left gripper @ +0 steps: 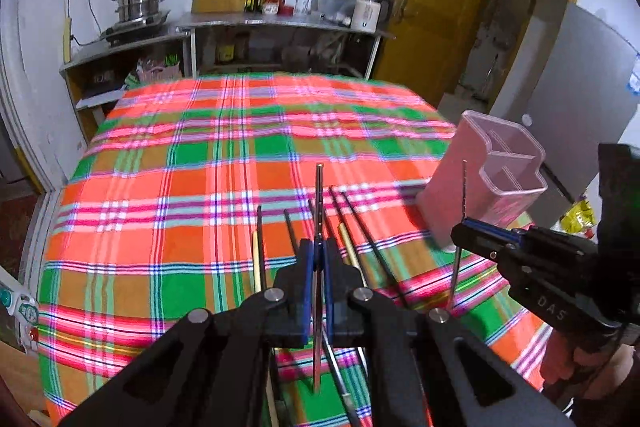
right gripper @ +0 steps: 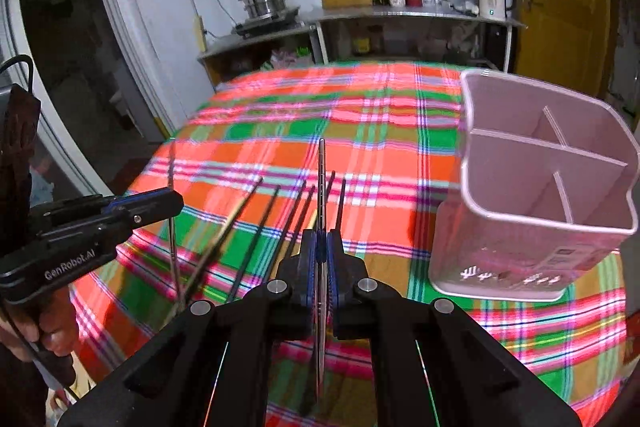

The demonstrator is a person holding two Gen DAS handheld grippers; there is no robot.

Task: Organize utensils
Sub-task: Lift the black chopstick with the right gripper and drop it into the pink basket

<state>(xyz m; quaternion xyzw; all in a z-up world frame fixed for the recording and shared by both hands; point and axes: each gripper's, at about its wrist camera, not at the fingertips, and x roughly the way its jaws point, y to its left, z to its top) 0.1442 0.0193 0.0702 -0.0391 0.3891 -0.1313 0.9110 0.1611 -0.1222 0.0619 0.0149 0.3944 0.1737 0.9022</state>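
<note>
Left wrist — metal chopstick (left gripper: 319,187) upright in hand-held gripper (left gripper: 319,259).

The near ends of the chopsticks (left gripper: 362,239) vanish behind the left gripper (left gripper: 319,247). The pink holder (right gripper: 532,195) is motion-blurred, its printed label unreadable, its compartment floors unseen.

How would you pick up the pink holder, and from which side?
Probably from above. Pinch the thin near wall of the pink holder at its rim, with one half of the grip dipping into a compartment. It stands upright with its top open, and its body looks too wide to straddle.
</note>
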